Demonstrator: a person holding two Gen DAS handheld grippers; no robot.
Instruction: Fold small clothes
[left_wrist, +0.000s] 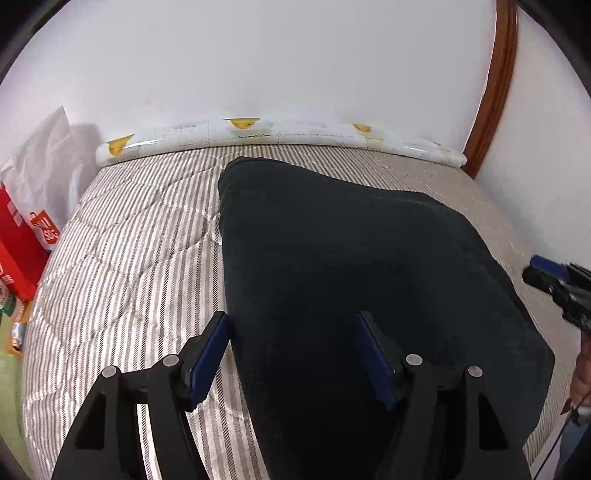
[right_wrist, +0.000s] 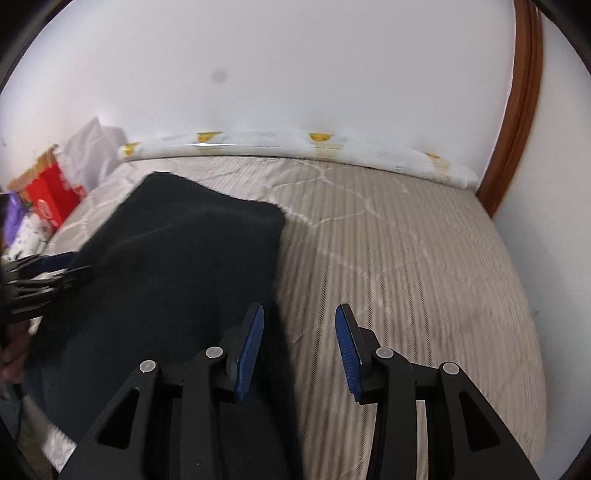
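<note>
A dark, almost black garment (left_wrist: 351, 266) lies spread flat on the striped bed cover (left_wrist: 140, 251). My left gripper (left_wrist: 295, 321) is open, just above the garment's near left edge, with its left finger over the cover and its right finger over the cloth. My right gripper (right_wrist: 299, 317) is open and empty, at the garment's (right_wrist: 177, 266) near right edge, mostly over the bare cover (right_wrist: 406, 258). Each gripper shows at the edge of the other's view: the right one (left_wrist: 554, 280), the left one (right_wrist: 44, 284).
A rolled white pad with yellow prints (left_wrist: 258, 133) lies along the wall at the bed's far edge. Red boxes (left_wrist: 18, 243) and a white bag (left_wrist: 48, 166) stand at the left. A brown wooden door frame (left_wrist: 495, 92) rises at the right.
</note>
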